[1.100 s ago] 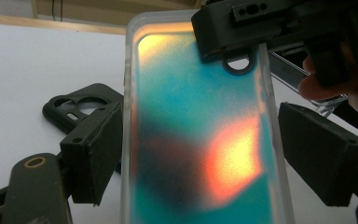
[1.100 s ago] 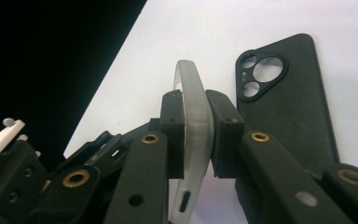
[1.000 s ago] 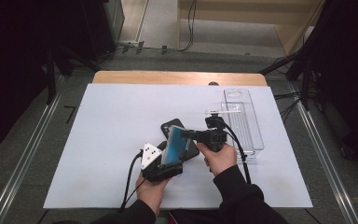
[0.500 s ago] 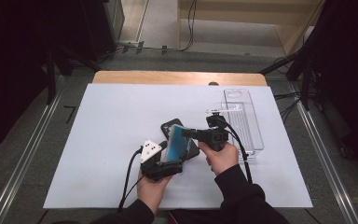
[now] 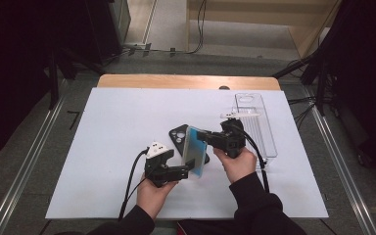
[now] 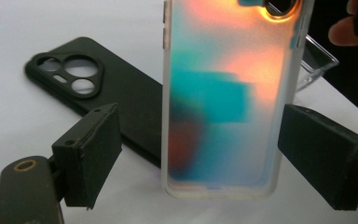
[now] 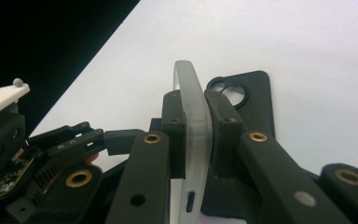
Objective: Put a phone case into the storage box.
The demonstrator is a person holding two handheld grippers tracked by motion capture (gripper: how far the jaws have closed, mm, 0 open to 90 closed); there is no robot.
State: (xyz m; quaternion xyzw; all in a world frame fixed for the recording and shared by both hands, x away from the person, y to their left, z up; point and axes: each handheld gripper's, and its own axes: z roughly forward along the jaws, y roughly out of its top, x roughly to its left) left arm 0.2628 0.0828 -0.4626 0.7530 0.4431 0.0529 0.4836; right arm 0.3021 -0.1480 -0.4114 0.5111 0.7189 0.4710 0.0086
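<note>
The right gripper (image 7: pixel 196 135) clamps the translucent phone case (image 5: pixel 195 152) and holds it upright above the surface (image 5: pixel 107 147). The left gripper (image 6: pixel 200 158) is released, its jaws wide around the case, at 7 o'clock of the black phone case (image 5: pixel 178 136). The handover seems half done; placing remains.

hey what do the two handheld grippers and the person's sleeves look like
Both grippers are black. The left gripper carries a white block on top and trails a black cable toward the table's near edge. The right gripper has a pale plate on top and its own black cable. Its arms show brass-coloured rivets, and the jaws end in blocky black pads. The person wears dark long sleeves.
</note>
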